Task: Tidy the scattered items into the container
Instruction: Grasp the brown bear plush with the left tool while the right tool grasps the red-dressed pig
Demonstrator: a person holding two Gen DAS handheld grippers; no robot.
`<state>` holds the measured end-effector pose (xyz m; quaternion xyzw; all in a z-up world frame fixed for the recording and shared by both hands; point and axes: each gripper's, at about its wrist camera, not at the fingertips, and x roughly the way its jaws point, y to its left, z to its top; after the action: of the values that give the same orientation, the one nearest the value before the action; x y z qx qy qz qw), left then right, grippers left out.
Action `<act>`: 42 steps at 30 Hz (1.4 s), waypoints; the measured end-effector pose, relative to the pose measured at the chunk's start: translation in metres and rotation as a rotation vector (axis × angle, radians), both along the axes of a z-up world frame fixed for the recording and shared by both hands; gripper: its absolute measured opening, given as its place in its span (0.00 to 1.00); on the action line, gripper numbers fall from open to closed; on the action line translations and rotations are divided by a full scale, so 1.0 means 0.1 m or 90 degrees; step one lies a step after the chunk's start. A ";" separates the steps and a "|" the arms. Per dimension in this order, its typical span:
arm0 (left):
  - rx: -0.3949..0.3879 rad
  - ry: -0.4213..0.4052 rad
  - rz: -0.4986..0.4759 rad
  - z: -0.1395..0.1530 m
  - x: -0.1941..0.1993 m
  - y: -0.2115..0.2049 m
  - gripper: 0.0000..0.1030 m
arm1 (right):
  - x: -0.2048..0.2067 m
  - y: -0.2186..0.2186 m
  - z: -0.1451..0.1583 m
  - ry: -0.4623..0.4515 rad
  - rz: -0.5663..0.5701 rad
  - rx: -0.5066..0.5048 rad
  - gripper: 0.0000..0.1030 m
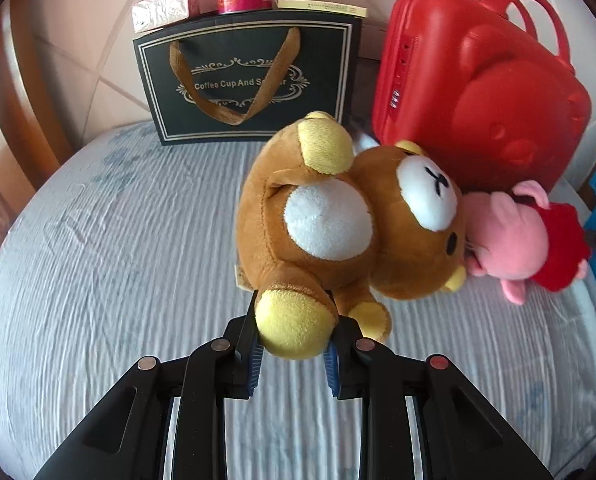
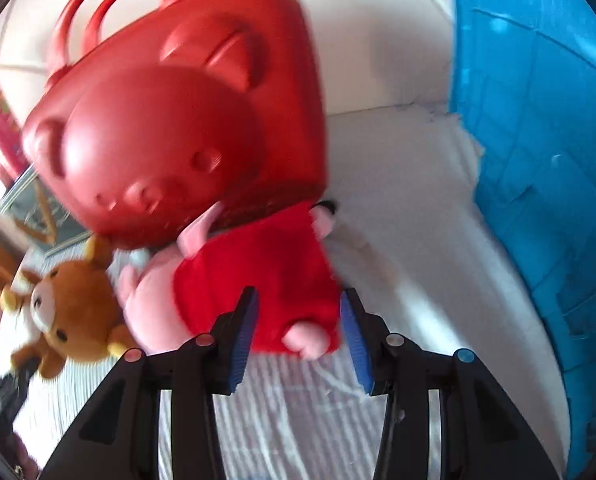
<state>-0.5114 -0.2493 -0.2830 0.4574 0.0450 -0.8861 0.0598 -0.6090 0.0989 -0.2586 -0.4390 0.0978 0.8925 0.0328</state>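
- The left claw (image 1: 294, 340) is pinching one yellow foot of the brown bear (image 1: 338, 216). The bear hangs upside down, up off the bed (image 1: 118, 240).
- The right claw (image 2: 298, 328) is spread, with nothing pinched. Its blue pads (image 2: 242, 332) sit on each side of the pink pig toy (image 2: 258, 292), which lies on the bed in its red dress. I do not see the pads pressing it yet.
- The pig lies just in front of the red bear-face case (image 2: 170, 120). The brown bear's head is right beside the pig's head.
- I think the step now is to carry the bear to the container and to grab the pig.
- To do it well, keep a firm pinch on the bear's foot, because a soft foot can slip out. Lift it high so it does not bump the pig or the case.
- For the pig, close on the thick middle of its body, not on a thin arm.
- The red case is shut, so nothing can go in until it is opened. I cannot see what is inside.
- The dark paper bag (image 1: 250, 76) stands at the back of the bed. I cannot see into it.
- A blue thing (image 2: 538, 160) stands on the right. It could be a bin, but I cannot tell, and I cannot see into it.
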 end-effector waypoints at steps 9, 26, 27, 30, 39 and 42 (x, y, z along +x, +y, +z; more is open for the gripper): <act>0.043 -0.058 -0.012 -0.07 0.25 0.29 0.25 | -0.06 -0.28 -0.14 -0.110 0.184 -0.048 0.41; -0.011 0.013 0.020 0.62 0.27 0.19 0.77 | 0.42 -0.45 0.27 -0.069 0.231 -0.033 0.77; -0.015 0.010 0.026 0.58 0.17 0.13 0.77 | 0.36 -0.47 0.26 -0.063 0.221 -0.029 0.79; -0.010 0.002 0.021 0.50 -0.07 0.07 0.77 | 0.18 -0.41 0.22 -0.057 0.217 -0.025 0.80; 0.001 -0.091 -0.008 -0.03 -0.61 0.21 0.84 | -0.44 -0.71 -0.45 -0.146 0.286 0.026 1.00; -0.015 -0.069 -0.017 -0.01 -0.50 0.31 0.75 | -0.40 -0.80 -0.60 -0.155 0.284 0.020 0.81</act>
<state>-0.5617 -0.2184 -0.2839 0.5045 0.0251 -0.8613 0.0557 -0.6487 0.0193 -0.3185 -0.5536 -0.0199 0.8195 -0.1464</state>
